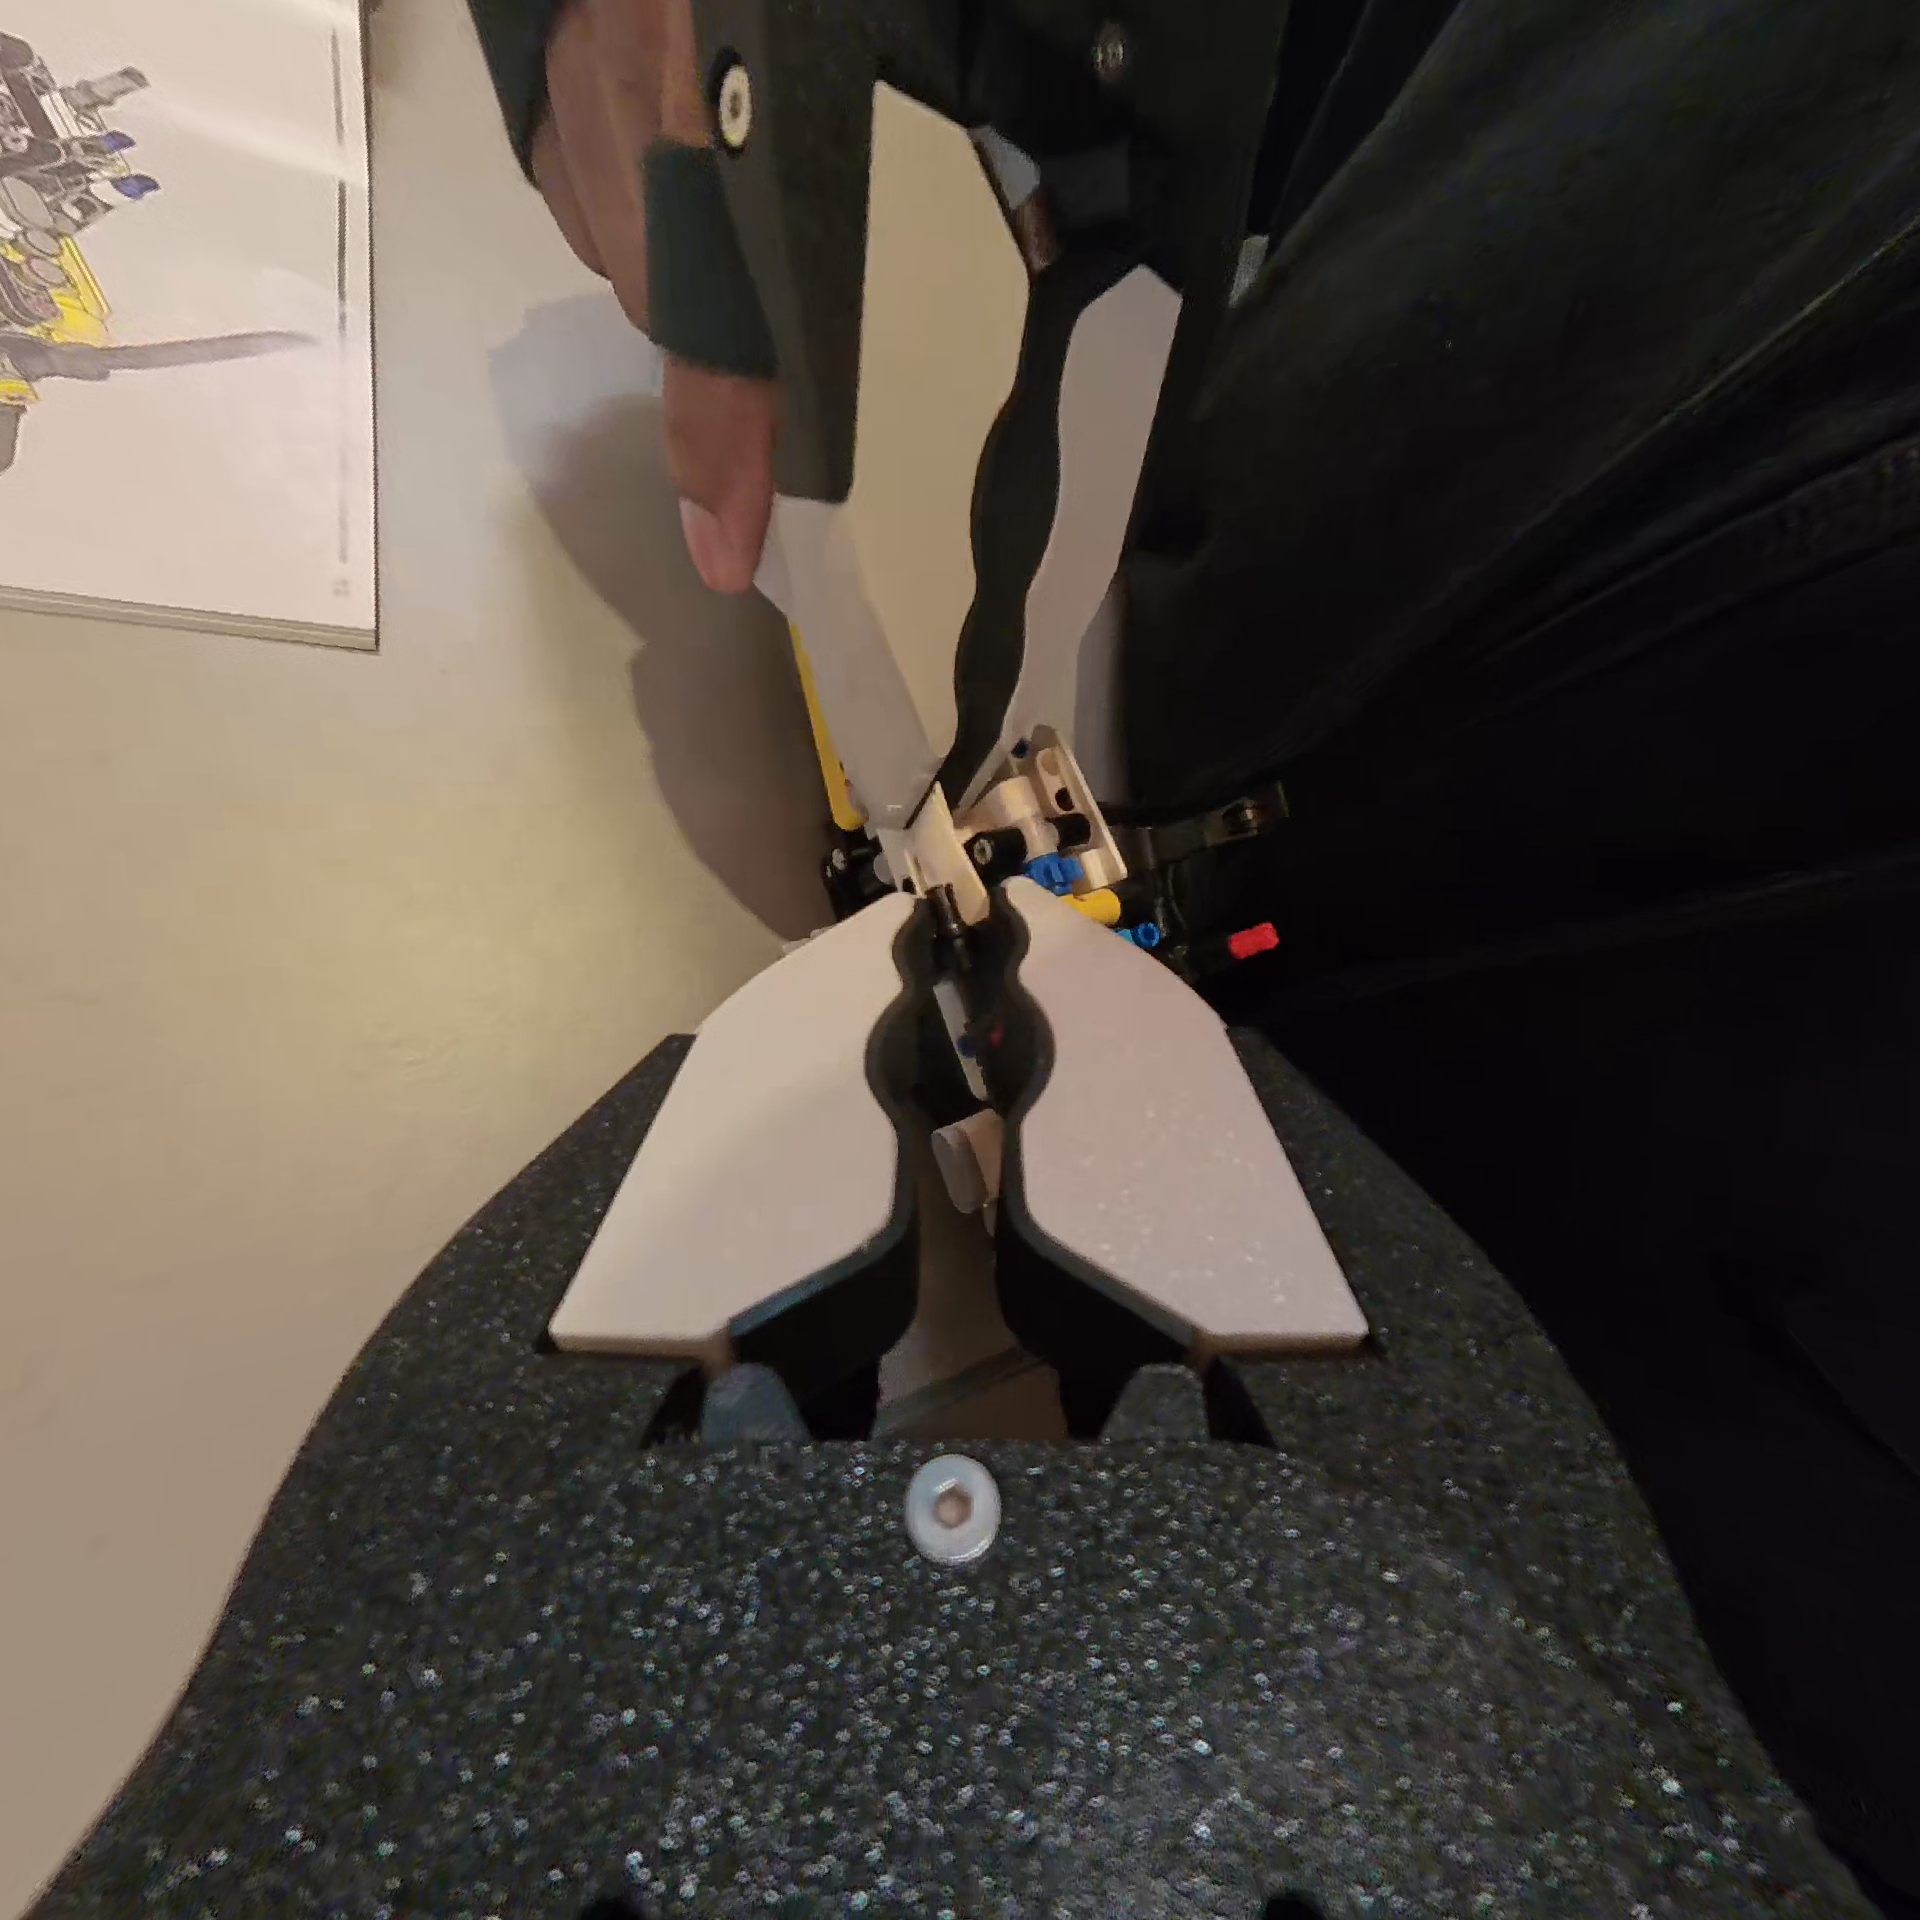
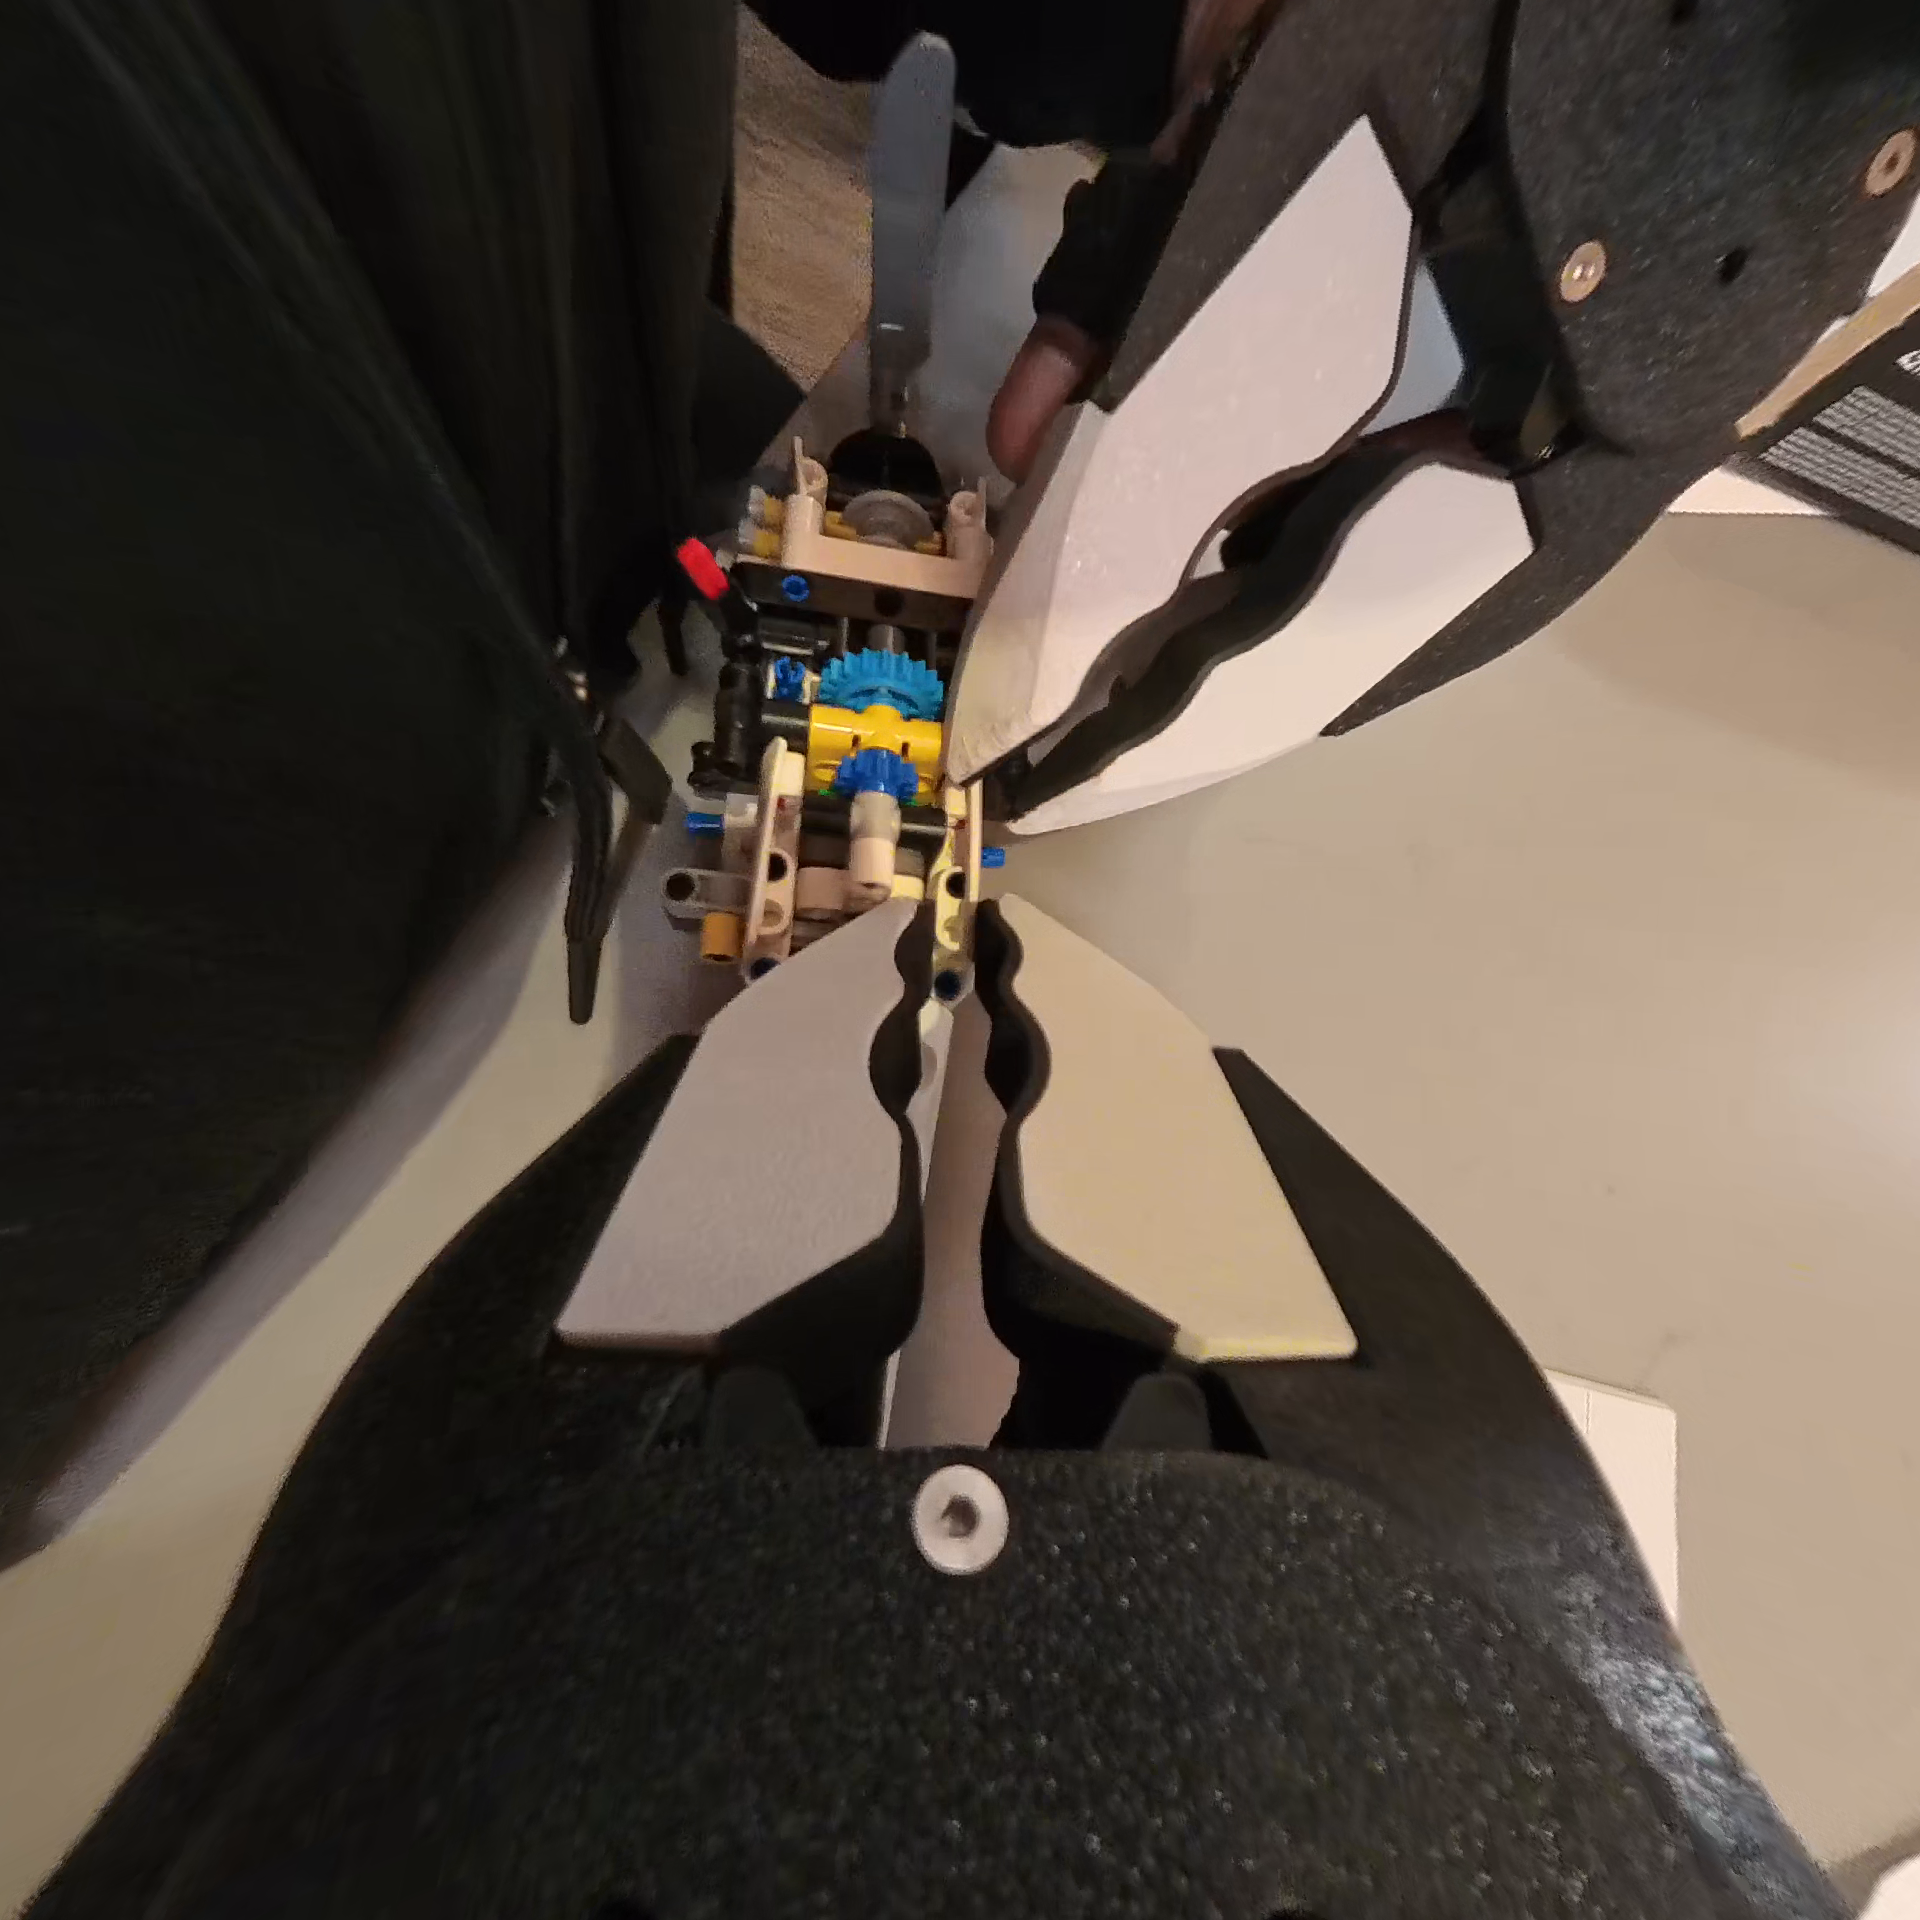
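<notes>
A small building-brick model [image 2: 862, 748] with blue gears, a yellow block and cream beams stands on the pale table [image 2: 1455, 935]. My right gripper [image 2: 951, 920] is shut on the lower end of a cream side beam [image 2: 948, 883] of the model. My left gripper [image 2: 987, 800] comes in from the upper right and is closed on the upper end of the same beam. In the left wrist view my left gripper [image 1: 956, 914] has that beam [image 1: 951, 862] and its black pin between its pads. The right gripper [image 1: 930, 821] pinches the beam from above.
An open instruction booklet [image 1: 187, 312] lies on the table at the far left. A person's dark clothing [image 1: 1558, 623] fills the right side and also shows in the right wrist view [image 2: 260, 520]. A grey blade part [image 2: 909, 208] sticks out behind the model. A white box [image 2: 1621, 1475] sits at the lower right. Left and right tips are no more than a few centimetres apart.
</notes>
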Demonstrator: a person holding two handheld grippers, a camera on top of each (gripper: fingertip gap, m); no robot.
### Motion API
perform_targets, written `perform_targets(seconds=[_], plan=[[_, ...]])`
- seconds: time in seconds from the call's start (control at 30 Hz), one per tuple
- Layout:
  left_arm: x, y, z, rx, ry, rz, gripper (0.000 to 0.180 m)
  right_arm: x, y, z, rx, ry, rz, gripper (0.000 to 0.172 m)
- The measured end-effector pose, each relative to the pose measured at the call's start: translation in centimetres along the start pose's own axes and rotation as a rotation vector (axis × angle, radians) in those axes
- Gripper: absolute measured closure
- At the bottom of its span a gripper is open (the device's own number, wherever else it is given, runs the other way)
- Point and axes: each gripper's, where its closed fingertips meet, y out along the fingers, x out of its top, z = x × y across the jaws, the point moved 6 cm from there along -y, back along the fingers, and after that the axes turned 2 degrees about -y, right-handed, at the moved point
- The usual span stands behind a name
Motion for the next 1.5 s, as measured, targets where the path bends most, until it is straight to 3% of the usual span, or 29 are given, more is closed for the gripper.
perform_targets(seconds=[0.67,1.4,1.5], plan=[[-0.2,1.0,-1.2,0.024,0.032,-0.036,0.168,0.1,-0.6,1.8,-0.072,-0.047,-0.041,0.165],[-0.1,1.3,-1.2,-0.033,0.139,-0.037,0.169,0.5,0.1,0.6,0.288,0.124,0.032,0.163],[-0.1,1.3,-1.1,-0.035,0.140,-0.038,0.169,0.5,0.2,0.6,0.279,0.118,0.025,0.164]])
